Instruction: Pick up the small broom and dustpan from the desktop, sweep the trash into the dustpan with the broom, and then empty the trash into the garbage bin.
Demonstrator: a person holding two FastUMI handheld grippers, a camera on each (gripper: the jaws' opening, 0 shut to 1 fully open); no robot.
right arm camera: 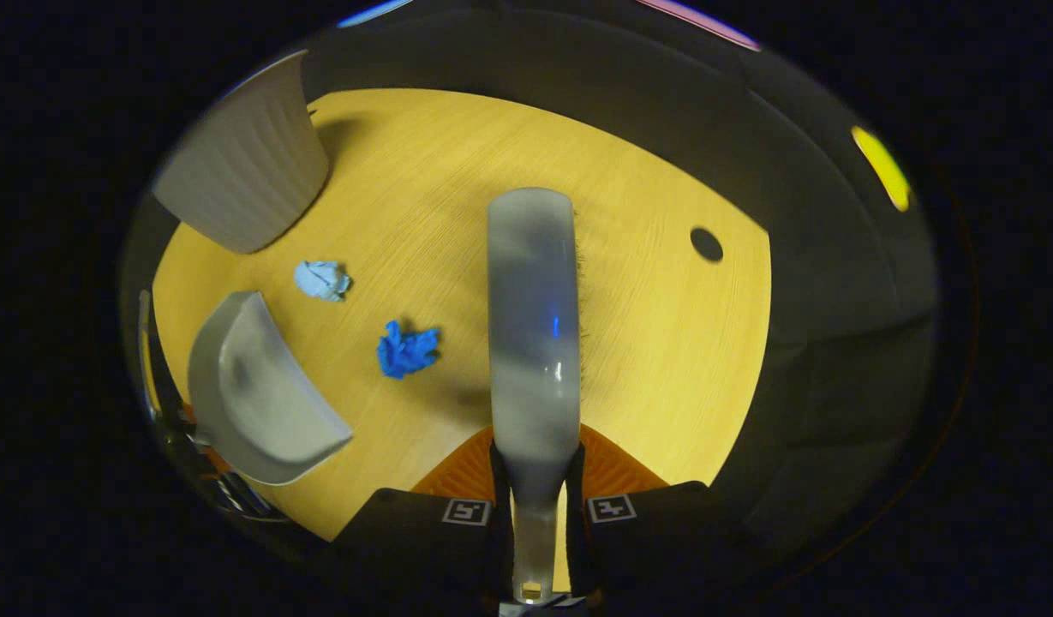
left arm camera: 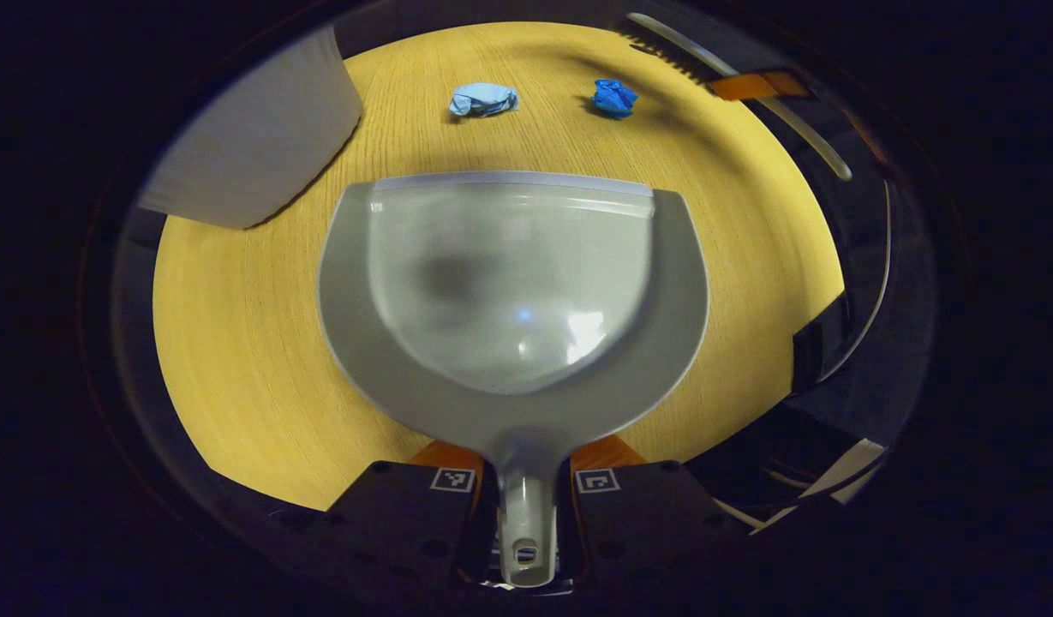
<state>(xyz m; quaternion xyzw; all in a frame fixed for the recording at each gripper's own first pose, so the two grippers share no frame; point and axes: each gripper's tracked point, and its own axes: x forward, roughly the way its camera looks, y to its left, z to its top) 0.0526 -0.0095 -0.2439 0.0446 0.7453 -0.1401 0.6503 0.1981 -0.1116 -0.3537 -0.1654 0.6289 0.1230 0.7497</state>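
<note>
two crumpled paper scraps (left arm camera: 483,99) (left arm camera: 614,97) on desktop (left arm camera: 235,343), just beyond dustpan (left arm camera: 513,283) lip. left gripper (left arm camera: 526,493) pinching dustpan handle; right gripper (right arm camera: 533,510) pinching broom (right arm camera: 533,326). risk: fast stroke flicking light scraps past lip.

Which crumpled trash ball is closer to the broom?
The dark blue ball; it lies nearer the broom than the pale blue ball beside the bin.

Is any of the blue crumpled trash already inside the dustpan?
No: in the left gripper view the dustpan is bare inside, and both the pale blue wad and the dark blue wad lie on the desktop beyond its front edge.
</note>
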